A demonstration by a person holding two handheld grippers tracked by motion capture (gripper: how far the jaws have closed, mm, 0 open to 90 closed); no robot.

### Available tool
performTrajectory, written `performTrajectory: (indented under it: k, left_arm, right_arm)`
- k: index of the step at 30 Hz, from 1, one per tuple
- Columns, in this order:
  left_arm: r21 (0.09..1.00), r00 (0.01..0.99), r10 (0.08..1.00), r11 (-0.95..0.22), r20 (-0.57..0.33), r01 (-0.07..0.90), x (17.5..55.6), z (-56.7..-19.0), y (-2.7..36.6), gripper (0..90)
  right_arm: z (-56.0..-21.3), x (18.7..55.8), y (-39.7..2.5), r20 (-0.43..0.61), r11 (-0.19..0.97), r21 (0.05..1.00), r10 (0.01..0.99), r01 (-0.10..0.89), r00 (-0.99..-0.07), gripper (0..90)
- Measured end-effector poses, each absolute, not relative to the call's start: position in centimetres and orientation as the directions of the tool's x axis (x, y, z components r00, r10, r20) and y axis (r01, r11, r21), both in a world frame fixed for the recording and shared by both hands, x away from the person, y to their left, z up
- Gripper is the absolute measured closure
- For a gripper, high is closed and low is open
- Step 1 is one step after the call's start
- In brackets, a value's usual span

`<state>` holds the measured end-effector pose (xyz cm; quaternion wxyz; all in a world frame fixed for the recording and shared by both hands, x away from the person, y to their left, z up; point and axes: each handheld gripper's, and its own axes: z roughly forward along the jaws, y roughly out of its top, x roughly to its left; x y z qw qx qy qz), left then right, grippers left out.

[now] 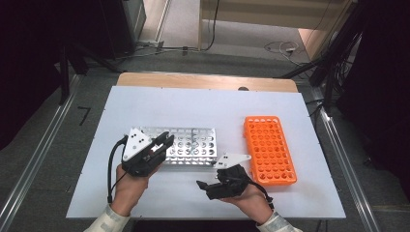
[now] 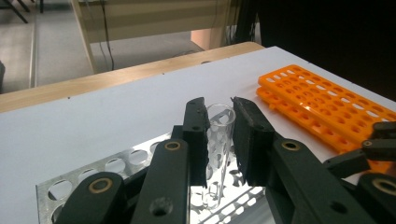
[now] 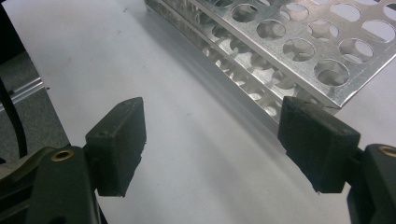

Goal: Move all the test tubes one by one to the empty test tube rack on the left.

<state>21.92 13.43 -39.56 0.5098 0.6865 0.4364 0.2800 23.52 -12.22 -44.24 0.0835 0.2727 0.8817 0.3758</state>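
White table (image 1: pixel 203 104), wood edge at far side; grey floor and cables beyond. Metal rack (image 1: pixel 193 145) beside orange rack (image 1: pixel 270 150). Left gripper (image 2: pixel 219 135) held a clear glass tube (image 2: pixel 218 154) over the metal rack. Right gripper (image 3: pixel 212 144) stood wide, empty.

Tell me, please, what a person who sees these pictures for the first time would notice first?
Probably the bright orange rack, lying on the right side of the white table. Next, the metal rack at the centre, where the left gripper holds a clear glass tube between its fingers. The right gripper hangs open over the table, beside the metal rack.
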Motion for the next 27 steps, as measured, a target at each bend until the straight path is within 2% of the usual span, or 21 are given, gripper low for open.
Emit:
performTrajectory:
  k: [15, 27]
  left_arm:
    - [0.915, 0.432, 0.902, -0.159, -0.018, 0.37, 23.2, -43.3, 12.8, 75.0]
    - [0.915, 0.428, 0.903, -0.146, -0.031, 0.376, 23.1, -43.4, 12.8, 72.9]
  right_arm:
    - [-44.1, 23.4, -12.5, 0.053, 0.57, 0.709, 0.545, 0.416, -0.837, 22.2]
    - [-44.2, 23.5, -12.6, 0.054, 0.57, 0.708, 0.546, 0.417, -0.836, 22.2]
